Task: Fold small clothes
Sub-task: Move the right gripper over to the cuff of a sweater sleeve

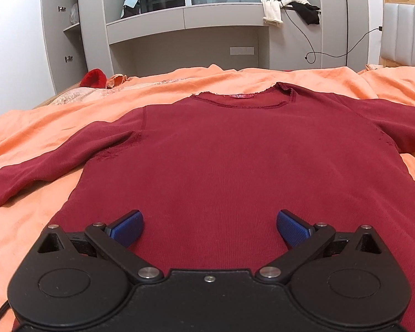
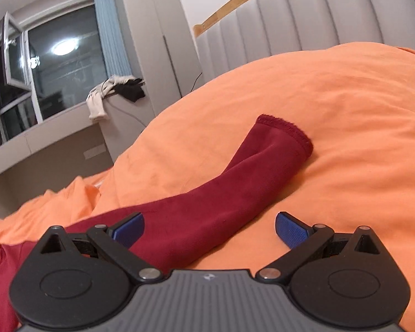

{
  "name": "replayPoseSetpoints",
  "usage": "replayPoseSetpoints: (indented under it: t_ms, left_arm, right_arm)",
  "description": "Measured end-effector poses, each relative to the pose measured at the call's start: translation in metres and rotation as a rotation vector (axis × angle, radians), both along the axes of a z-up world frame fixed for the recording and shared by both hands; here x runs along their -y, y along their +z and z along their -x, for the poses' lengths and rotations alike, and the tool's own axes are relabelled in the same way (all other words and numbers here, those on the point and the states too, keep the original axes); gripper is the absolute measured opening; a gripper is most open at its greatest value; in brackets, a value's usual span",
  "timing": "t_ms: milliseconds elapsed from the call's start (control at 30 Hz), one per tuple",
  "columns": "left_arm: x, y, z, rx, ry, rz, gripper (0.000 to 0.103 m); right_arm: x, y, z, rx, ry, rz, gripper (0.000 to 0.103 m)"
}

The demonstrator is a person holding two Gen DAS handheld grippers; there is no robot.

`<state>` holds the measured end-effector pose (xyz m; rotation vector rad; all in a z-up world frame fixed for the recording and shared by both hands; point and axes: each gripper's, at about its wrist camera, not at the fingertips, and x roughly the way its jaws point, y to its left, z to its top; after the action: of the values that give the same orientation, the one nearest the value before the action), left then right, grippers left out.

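The bed (image 1: 262,77), under an orange cover, carries everything here, and the dark red long-sleeved top (image 1: 235,166) lies spread flat on it, front up, collar (image 1: 239,96) toward the grey wall unit and hem toward the person. Its body runs lengthwise straight away from the left hand-held gripper (image 1: 209,229), which hangs low over the hem end with its jaws spread wide and nothing between them.

The 2 sleeves reach out sideways from the top's body. The right sleeve (image 2: 221,193) lies directly ahead of the right hand-held gripper (image 2: 209,229), its long axis running away and up to the right across a swell in the cover, ending at the cuff (image 2: 287,132), short of the padded headboard (image 2: 304,13). This gripper is also wide open and empty, with the sleeve passing between its blue pads (image 2: 130,229) without visibly touching them.

I judge the right one better placed to start, since the sleeve is right under it. There is open cover on every side of the top, and only the cover's rumples might snag a fold.
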<state>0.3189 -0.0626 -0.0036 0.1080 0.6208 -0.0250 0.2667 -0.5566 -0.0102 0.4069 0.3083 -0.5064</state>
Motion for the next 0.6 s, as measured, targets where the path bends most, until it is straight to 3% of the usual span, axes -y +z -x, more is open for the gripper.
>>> replayPoseSetpoints:
  t_ms: [167, 600]
  left_arm:
    - [0.0, 0.0, 0.0, -0.001, 0.0, -0.001, 0.103]
    - [0.0, -0.002, 0.0, 0.002, 0.0, -0.003, 0.103]
  right_arm:
    - [-0.016, -0.003, -0.004, -0.064, 0.018, 0.039, 0.103]
    - [-0.002, -0.004, 0.001, 0.038, 0.006, -0.008, 0.103]
